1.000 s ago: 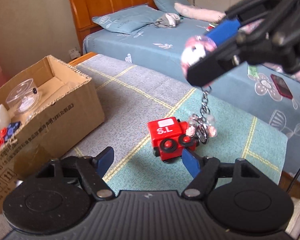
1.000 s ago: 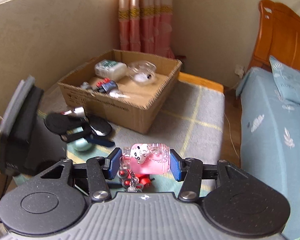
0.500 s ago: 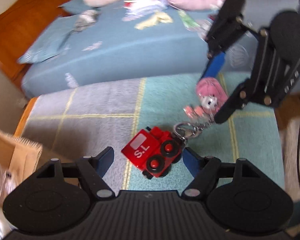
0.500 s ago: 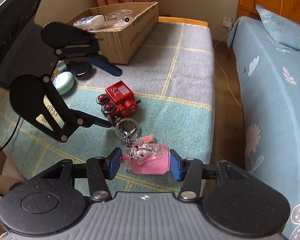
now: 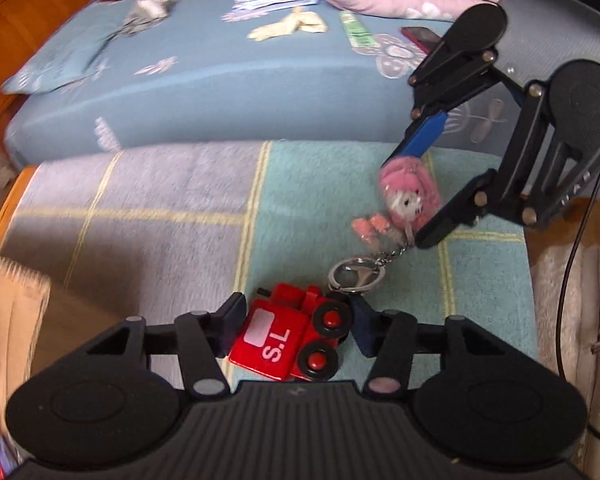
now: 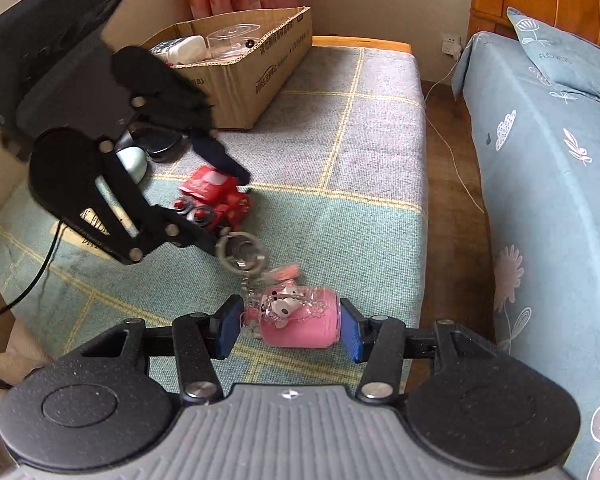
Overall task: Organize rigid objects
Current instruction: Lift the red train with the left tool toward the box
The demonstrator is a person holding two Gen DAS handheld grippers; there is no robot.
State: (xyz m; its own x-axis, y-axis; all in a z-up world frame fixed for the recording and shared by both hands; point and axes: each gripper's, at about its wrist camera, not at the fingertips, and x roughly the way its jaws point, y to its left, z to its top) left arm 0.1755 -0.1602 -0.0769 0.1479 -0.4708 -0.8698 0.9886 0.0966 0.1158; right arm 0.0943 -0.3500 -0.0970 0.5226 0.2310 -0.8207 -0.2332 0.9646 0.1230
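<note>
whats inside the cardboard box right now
In the cardboard box, the right wrist view shows a clear round plastic container and a white bottle beside it. The box wall and the left gripper cover whatever lies lower down.

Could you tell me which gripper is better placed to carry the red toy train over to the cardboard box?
Left. The left gripper already straddles the red toy train, jaws closing, while the right gripper is shut on the pink keychain.
</note>
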